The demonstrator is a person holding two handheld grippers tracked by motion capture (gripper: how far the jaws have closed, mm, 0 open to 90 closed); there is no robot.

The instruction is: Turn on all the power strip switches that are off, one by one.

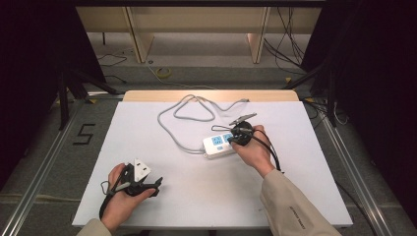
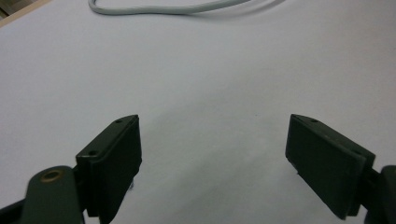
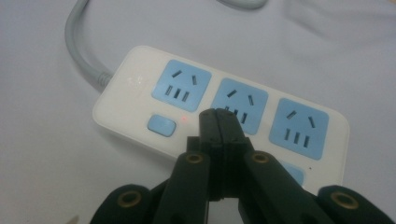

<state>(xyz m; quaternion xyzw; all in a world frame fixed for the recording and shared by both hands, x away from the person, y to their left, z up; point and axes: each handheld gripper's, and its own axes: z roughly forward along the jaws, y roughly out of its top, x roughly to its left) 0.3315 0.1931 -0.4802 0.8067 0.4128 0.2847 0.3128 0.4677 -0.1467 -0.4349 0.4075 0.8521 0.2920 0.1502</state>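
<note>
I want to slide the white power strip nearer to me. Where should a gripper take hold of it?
Grip the power strip across its narrow width, at the cord end, coming straight down from above. It lies flat, so only its long side edges give opposing faces. The grey cord leaves that end; stay just clear of it.

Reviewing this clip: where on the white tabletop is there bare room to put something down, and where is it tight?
Bare: the near middle, between the left gripper and the sleeve; also the far-left corner beside the grey cable. Crowded: the right of centre, where the power strip, its cable loops and the shut right gripper sit together.
</note>
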